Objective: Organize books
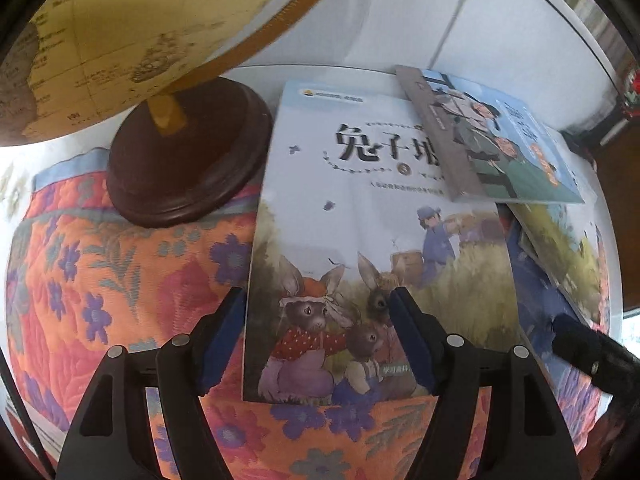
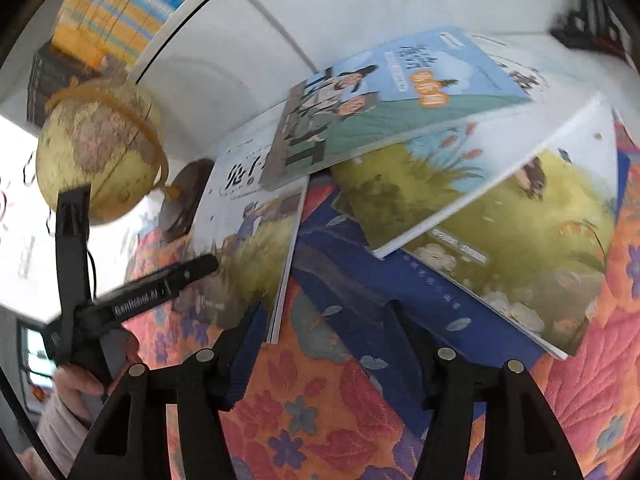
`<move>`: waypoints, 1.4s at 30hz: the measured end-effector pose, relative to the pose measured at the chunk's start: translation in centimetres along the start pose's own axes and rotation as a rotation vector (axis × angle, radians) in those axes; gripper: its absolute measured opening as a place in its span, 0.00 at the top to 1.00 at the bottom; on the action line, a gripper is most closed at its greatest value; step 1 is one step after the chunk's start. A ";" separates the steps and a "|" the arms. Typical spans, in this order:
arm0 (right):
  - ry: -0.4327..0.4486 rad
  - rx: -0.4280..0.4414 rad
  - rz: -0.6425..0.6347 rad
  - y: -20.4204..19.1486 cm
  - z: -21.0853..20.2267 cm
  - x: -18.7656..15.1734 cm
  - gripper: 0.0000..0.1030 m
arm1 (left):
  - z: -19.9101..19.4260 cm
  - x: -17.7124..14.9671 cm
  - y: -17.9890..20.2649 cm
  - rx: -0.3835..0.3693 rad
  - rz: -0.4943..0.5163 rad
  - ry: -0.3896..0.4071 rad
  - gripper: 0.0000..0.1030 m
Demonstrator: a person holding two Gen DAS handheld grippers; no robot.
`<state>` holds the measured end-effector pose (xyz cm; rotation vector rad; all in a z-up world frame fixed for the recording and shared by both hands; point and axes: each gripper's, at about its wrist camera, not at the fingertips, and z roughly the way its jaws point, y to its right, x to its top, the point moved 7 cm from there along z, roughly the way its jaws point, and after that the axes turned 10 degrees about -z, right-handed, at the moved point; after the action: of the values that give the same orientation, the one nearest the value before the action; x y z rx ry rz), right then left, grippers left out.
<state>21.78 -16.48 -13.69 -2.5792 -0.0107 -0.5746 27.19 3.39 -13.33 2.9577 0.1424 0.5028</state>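
Left wrist view: left gripper (image 1: 316, 322) spread, pinching nothing, above the rabbit book (image 1: 360, 240) lying on the floral cloth (image 1: 120, 280) beside one globe (image 1: 120, 40); three books countable, edges cut off. Right wrist view: right gripper (image 2: 324, 328) spread over the blue book (image 2: 360, 280); four books overlap.

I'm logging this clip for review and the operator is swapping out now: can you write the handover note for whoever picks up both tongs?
Left tongs: open, jaws either side of the rabbit book's lower left corner, not gripping.
Right tongs: open, over the dark blue book, holding nothing.
Books: four lie in a loose overlapping pile on the floral cloth; the blue-cover book on top, the meadow book over the dark blue one. The globe stands beside the pile.
Done: nothing stacked yet.
Left: square all four into one neat stack.
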 end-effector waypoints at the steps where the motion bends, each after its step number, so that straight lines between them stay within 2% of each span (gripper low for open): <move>1: 0.005 0.013 0.010 0.1 -0.1 0.0 0.43 | -0.1 -0.3 0.4 -0.007 0.011 0.000 0.30; 3: 0.010 0.022 0.009 0.0 0.0 0.1 0.42 | -0.1 -0.8 1.3 -0.019 0.041 -0.007 0.27; 7: -0.023 -0.024 -0.057 -0.9 0.5 0.4 0.40 | -0.8 -3.0 3.5 -0.060 0.089 -0.040 0.26; 10: -0.035 -0.047 -0.041 -0.4 0.1 0.3 0.40 | -1.5 -4.1 3.1 -0.099 0.054 -0.035 0.28; 14: -0.008 -0.054 0.031 2.8 -2.0 0.3 0.40 | -2.5 -4.5 2.5 -0.112 0.006 -0.026 0.28; 16: 0.011 -0.016 0.064 4.1 -3.0 0.4 0.40 | -2.7 -4.5 2.2 -0.105 -0.001 -0.014 0.28; 19: 0.031 -0.006 0.033 4.1 -4.3 0.7 0.40 | -1.9 -2.3 3.1 -0.088 -0.028 0.009 0.28; 20: 0.041 0.002 0.014 3.7 -4.6 0.8 0.40 | -2.1 -1.8 3.7 -0.114 -0.013 0.024 0.28; 22: 0.064 0.000 -0.005 3.0 -5.0 1.0 0.40 | -2.3 -0.5 4.8 -0.092 0.013 0.054 0.28; 23: 0.066 -0.029 -0.003 3.3 -4.9 1.0 0.40 | -2.3 0.3 5.7 -0.086 0.041 0.070 0.28; 25: 0.059 -0.153 0.024 4.8 -4.6 0.5 0.40 | -1.8 1.7 7.3 -0.088 0.079 0.081 0.28; 26: 0.062 -0.187 0.043 5.6 -4.6 0.3 0.40 | -1.6 2.4 8.1 -0.086 0.096 0.089 0.28; 30: 0.115 -0.150 0.091 7.3 -6.1 0.4 0.40 | -0.6 4.9 10.3 -0.066 0.163 0.141 0.28; 33: 0.125 -0.189 0.051 8.1 -6.7 1.3 0.40 | 1.9 7.1 10.3 -0.069 0.049 0.071 0.28; 35: 0.151 -0.173 0.045 8.9 -7.5 2.3 0.40 | 3.2 7.8 10.3 -0.064 -0.013 0.056 0.28; 37: 0.187 -0.186 0.016 9.7 -8.2 4.8 0.40 | 4.0 7.7 10.8 -0.073 -0.017 0.037 0.28; 39: 0.200 -0.182 -0.002 10.7 -7.9 7.4 0.40 | 4.0 7.4 11.3 -0.054 0.006 0.071 0.27; 42: 0.172 -0.096 0.029 11.7 -5.3 11.0 0.40 | 4.1 7.0 11.4 -0.091 -0.020 0.046 0.27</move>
<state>30.97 -30.31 -10.57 -2.6082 0.1150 -0.8021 35.91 -7.57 -13.15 2.8545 0.1499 0.5602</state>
